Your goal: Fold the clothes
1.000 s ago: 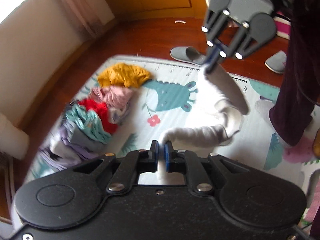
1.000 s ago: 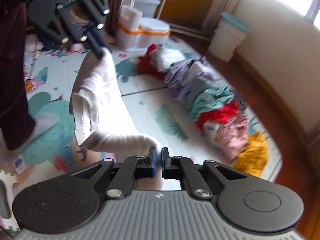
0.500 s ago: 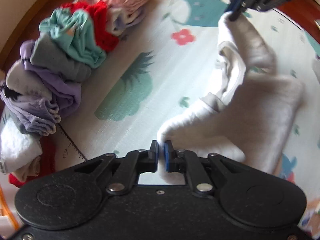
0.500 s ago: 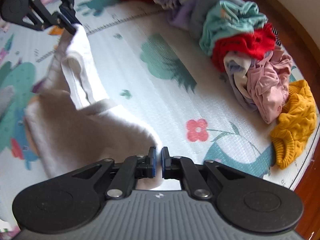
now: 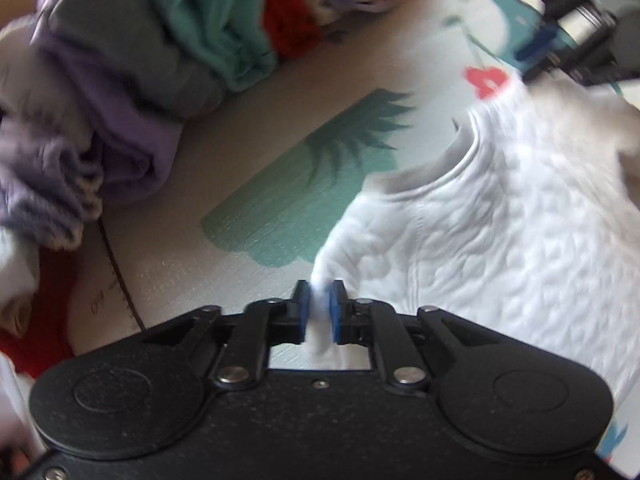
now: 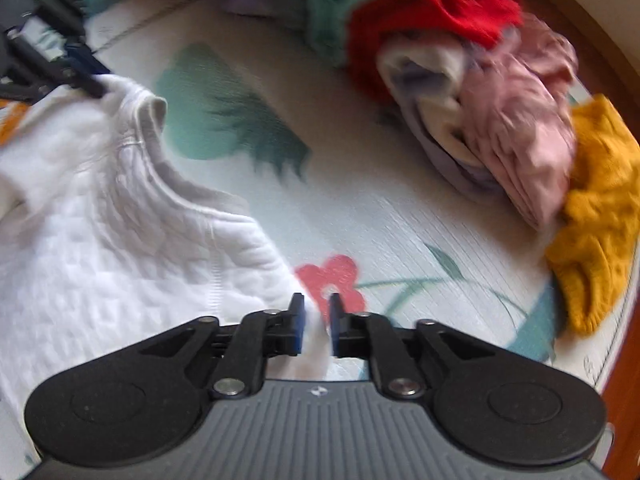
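A white quilted top (image 5: 500, 216) lies spread flat on the printed play mat (image 5: 224, 184), neckline toward the clothes pile. My left gripper (image 5: 319, 306) is low over the mat, its blue pads slightly parted with one shoulder corner of the top still between them. My right gripper (image 6: 317, 322) is at the other shoulder corner (image 6: 280, 276), jaws parted, cloth slipping out between them. The top also shows in the right wrist view (image 6: 120, 240). Each gripper shows at the far corner of the other's view, left (image 6: 86, 65) and right (image 5: 536, 46).
A pile of unfolded clothes lies along the mat's far side: purple (image 5: 100, 148), grey, teal (image 5: 224, 32) and red (image 6: 432, 12) pieces, a pink one (image 6: 520, 128) and a mustard knit (image 6: 600, 208). Wood floor (image 6: 624, 400) borders the mat at the right.
Both grippers have dropped from holding the top up to just above the mat, laying it flat. Their jaws have parted from tightly shut to a small gap.
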Demonstrator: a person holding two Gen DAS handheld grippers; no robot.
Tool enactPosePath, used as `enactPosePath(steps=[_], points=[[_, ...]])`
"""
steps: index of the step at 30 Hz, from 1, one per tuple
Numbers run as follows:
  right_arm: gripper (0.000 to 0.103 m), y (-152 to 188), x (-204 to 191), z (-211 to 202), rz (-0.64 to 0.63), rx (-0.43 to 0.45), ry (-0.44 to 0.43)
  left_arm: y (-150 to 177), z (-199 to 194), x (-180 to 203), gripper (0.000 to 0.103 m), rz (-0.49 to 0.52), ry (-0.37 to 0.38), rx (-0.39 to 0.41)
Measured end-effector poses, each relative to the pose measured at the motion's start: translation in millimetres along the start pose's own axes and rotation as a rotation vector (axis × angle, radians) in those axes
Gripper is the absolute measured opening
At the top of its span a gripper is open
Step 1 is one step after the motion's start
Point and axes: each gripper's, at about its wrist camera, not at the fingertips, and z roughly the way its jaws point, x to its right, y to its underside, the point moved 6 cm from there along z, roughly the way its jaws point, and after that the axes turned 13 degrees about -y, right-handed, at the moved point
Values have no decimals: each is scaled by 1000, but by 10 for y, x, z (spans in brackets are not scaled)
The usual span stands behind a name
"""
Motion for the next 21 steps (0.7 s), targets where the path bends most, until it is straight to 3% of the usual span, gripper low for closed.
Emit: enactPosePath(steps=[1,3,9,14,18,21], points=[[21,-1,37,-28,28,17,-14,0,-8,-27,20,-17,3,2],[28,-1,106,-149,62,52,-30,16,-83,-65,41,-14,-2,25],[36,154,256,-632,98,116,-7,205,-397,-295,41,-135,-7,55],[42,656,274,-1022,153,154,35,470,-687,-355,42,-219,-21,40],[47,1211,28,-1096,240,179,-1,739,-933,-277,44,-182,-28,4],[47,1620,-121,-1086,330,220,-30,933,-1172,-224,46,-87,-41,-22]])
